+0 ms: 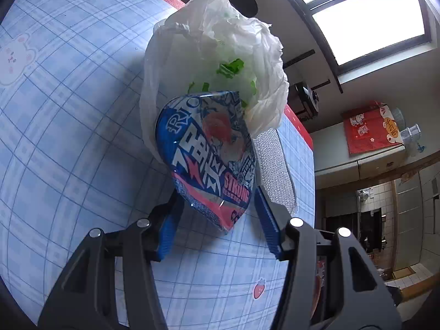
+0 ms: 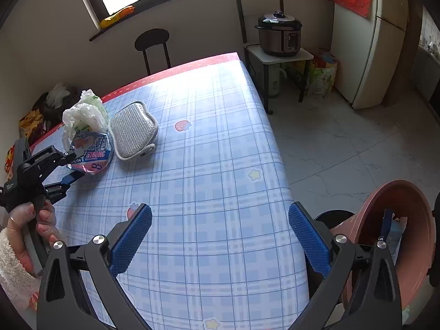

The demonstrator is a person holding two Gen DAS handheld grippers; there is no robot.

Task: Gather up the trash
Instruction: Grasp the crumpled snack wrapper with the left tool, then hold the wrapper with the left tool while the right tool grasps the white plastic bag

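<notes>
A crushed blue and pink drink can (image 1: pixel 209 151) lies on the blue plaid tablecloth (image 1: pixel 68 137), its far end against a crumpled white plastic bag (image 1: pixel 220 41) holding green scraps. My left gripper (image 1: pixel 217 193) straddles the near end of the can, and both blue pads touch its sides. The right wrist view shows the same can (image 2: pixel 90 148), bag (image 2: pixel 85 112) and left gripper (image 2: pixel 70 166) at the table's far left, with a person's hand (image 2: pixel 41 220) on the handle. My right gripper (image 2: pixel 220 209) hangs open over the near table, nothing between its fingers.
A silver mesh pad (image 2: pixel 134 129) lies just right of the can. A pink basin (image 2: pixel 412 200) holding a carton sits off the table's right edge. A chair (image 2: pixel 151 41), a cooker (image 2: pixel 279 33) on a stand and a fridge (image 2: pixel 371 41) line the walls.
</notes>
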